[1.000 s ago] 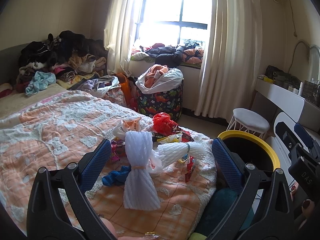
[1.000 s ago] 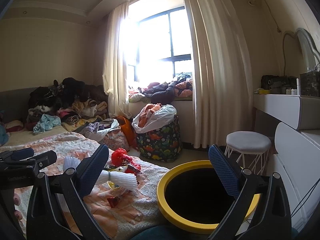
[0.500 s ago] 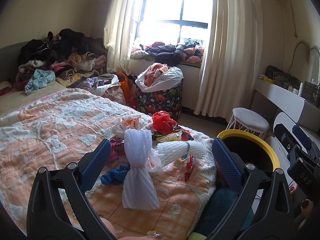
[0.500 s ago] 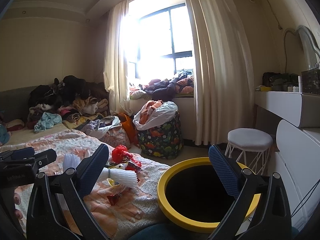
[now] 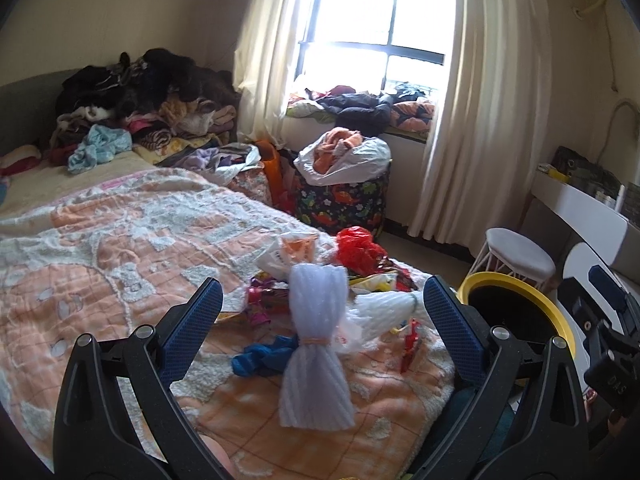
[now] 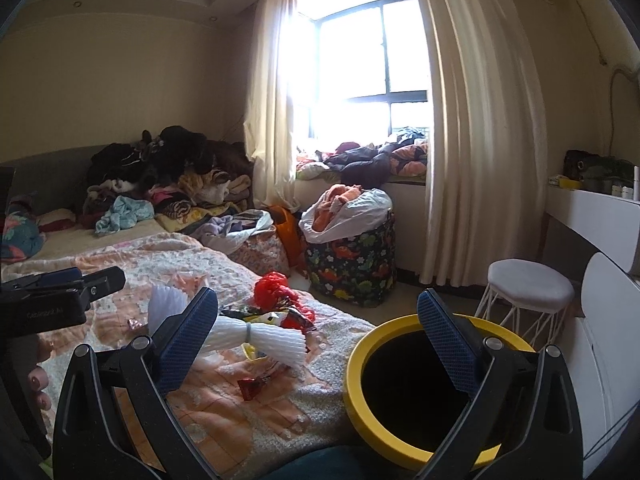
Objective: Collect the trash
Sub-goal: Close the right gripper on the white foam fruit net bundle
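Observation:
Trash lies on the bed corner: a white foam net bundle (image 5: 316,344) tied in the middle, a second white foam net (image 5: 384,308), a red plastic bag (image 5: 356,246), a blue scrap (image 5: 260,358), a red wrapper (image 5: 409,346) and several colourful wrappers. A black bin with a yellow rim (image 5: 516,312) stands by the bed. My left gripper (image 5: 320,320) is open and empty, above the first foam bundle. My right gripper (image 6: 316,328) is open and empty, between the bed edge and the bin (image 6: 416,384). The second foam net (image 6: 260,338) and red wrapper (image 6: 250,388) show in the right wrist view.
Piled clothes (image 5: 132,108) cover the far bed. A dinosaur-print laundry basket (image 5: 344,196) stands by the window. A white stool (image 5: 520,258) and a white dresser (image 6: 600,232) are at the right. The bedspread (image 5: 100,248) is orange and white.
The left gripper has tilted and shifted slightly, so the bed scene sits a little higher in view. The right gripper has drifted a little. Both stay open; nothing was picked up.

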A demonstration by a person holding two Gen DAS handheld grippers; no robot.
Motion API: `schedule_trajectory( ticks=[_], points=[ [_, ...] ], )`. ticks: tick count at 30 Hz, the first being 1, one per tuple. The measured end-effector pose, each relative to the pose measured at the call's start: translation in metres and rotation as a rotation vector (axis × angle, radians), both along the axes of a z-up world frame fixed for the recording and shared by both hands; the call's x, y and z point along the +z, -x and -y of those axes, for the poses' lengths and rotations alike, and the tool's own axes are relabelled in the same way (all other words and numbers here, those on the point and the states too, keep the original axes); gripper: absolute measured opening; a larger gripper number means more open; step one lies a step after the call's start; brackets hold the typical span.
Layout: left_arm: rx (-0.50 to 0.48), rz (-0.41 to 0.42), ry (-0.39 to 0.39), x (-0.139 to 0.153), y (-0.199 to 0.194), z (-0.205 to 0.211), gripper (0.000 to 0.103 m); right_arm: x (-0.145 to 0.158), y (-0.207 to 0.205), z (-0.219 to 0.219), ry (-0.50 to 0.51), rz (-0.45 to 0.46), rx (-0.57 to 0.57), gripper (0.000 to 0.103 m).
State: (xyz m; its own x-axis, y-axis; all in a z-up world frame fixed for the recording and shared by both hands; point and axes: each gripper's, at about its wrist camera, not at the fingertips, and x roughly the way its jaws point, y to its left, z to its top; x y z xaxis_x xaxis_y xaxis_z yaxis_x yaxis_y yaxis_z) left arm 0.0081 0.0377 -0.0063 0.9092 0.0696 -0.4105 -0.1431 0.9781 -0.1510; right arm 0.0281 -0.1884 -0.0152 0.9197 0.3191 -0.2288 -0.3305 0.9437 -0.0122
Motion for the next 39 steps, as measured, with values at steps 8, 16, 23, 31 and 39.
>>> schedule_trajectory(
  ticks=[8, 16, 23, 31, 39],
  points=[
    [0.076, -0.035, 0.053, -0.008, -0.008, -0.036, 0.093, -0.004, -0.019, -0.041, 0.146, -0.042, 0.158, 0.097],
    [0.0, -0.078, 0.112, -0.016, -0.028, -0.048, 0.093, -0.028, -0.056, -0.064, 0.258, -0.172, 0.195, 0.097],
    [-0.084, -0.144, 0.137, -0.023, -0.062, -0.033, 0.093, -0.054, -0.086, -0.063, 0.343, -0.268, 0.189, 0.097],
    [-0.144, -0.229, 0.204, -0.038, -0.097, -0.028, 0.093, -0.067, -0.11, -0.067, 0.408, -0.308, 0.219, 0.096],
    [-0.143, -0.294, 0.243, -0.05, -0.113, -0.031, 0.087, -0.08, -0.13, -0.088, 0.497, -0.34, 0.265, 0.09]
  ],
)
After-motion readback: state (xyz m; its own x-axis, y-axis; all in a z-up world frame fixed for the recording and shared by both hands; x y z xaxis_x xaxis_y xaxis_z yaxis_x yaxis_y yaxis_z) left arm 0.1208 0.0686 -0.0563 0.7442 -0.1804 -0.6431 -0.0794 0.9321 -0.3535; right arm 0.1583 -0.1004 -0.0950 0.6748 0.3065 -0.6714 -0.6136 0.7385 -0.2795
